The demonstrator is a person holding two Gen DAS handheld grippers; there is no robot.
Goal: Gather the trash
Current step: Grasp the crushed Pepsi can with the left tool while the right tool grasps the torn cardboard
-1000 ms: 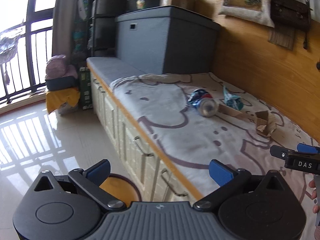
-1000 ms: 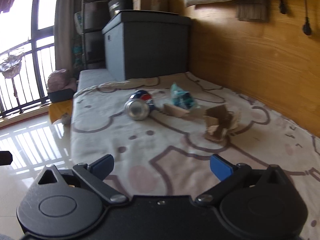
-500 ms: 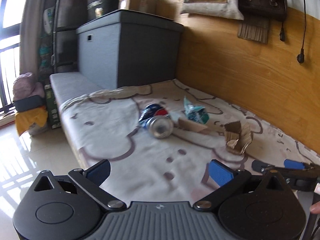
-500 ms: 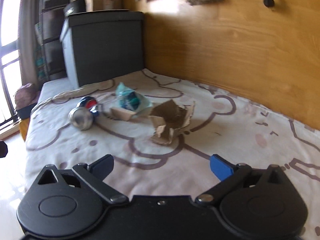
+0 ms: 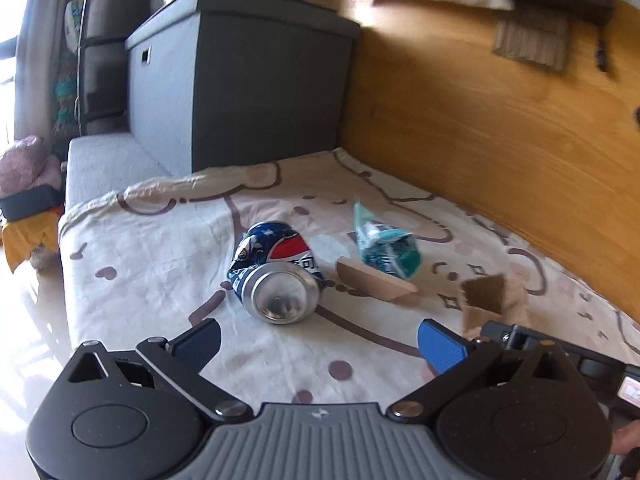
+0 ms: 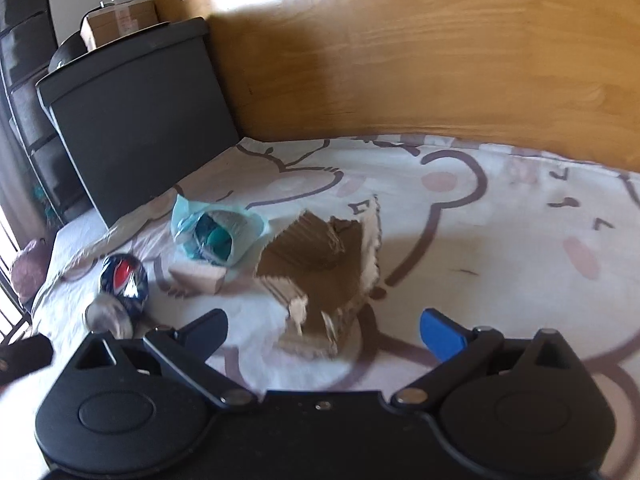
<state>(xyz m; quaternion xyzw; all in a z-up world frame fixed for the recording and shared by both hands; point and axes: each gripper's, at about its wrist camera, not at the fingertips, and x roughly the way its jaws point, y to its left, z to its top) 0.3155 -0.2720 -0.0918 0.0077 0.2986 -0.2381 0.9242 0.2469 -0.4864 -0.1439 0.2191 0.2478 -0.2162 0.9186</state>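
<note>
Can base clear left view; torn cardboard interior right; both fingers wide.

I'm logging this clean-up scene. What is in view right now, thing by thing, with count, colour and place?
can: 1, blue, red and silver, dented, lying on the sheet, leftmost of the trash
wrapper: 1, teal, crumpled, on the sheet behind the card strip
card strip: 1, tan, flat on the sheet between can and torn box
torn box: 1, brown, on the sheet, rightmost of the trash
sheet: 1, white with brown cartoon outlines, covering the bench
storage box: 1, dark grey, at the far end of the bench
wall panel: 1, wooden, along the bench
left hand-held gripper: 1, black with blue pads, open, before the can
right hand-held gripper: 1, black with blue pads, open, before the torn box
</note>
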